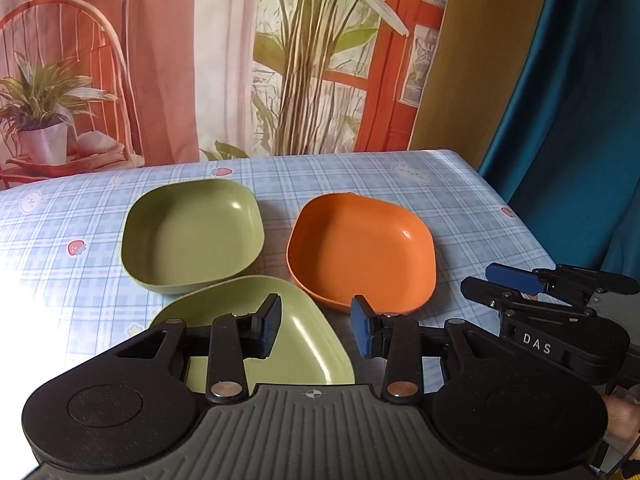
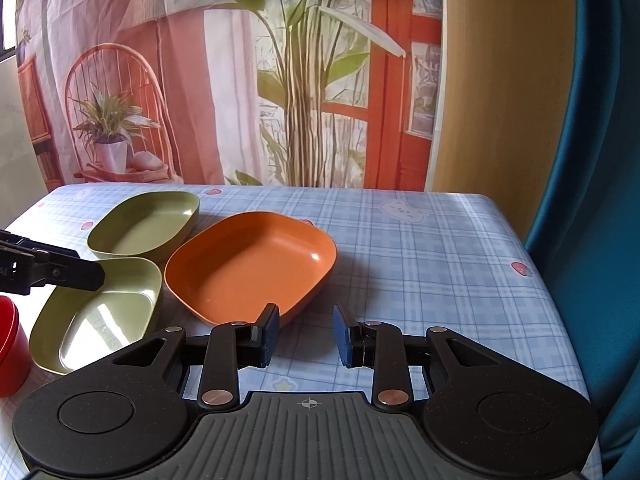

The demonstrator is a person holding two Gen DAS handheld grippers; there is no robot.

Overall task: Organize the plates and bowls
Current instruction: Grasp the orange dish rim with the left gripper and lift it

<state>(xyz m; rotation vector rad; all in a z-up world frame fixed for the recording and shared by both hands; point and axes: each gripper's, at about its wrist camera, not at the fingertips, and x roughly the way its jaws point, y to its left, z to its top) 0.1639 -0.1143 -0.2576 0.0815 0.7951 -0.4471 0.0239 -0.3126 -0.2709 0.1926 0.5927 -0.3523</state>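
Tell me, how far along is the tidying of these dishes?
Nothing looks done: the dark green dish, the light green dish and the orange dish sit separately on the table, unstacked. The left gripper and right gripper are open and empty. A red container waits nearby. All the stacking remains.

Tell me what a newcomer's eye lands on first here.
The orange bowl stands out mid-table on the blue plaid tablecloth. Two green bowls sit left of it: the dark green bowl farther back, the light green bowl nearer. Both the left gripper and right gripper hover open, empty.
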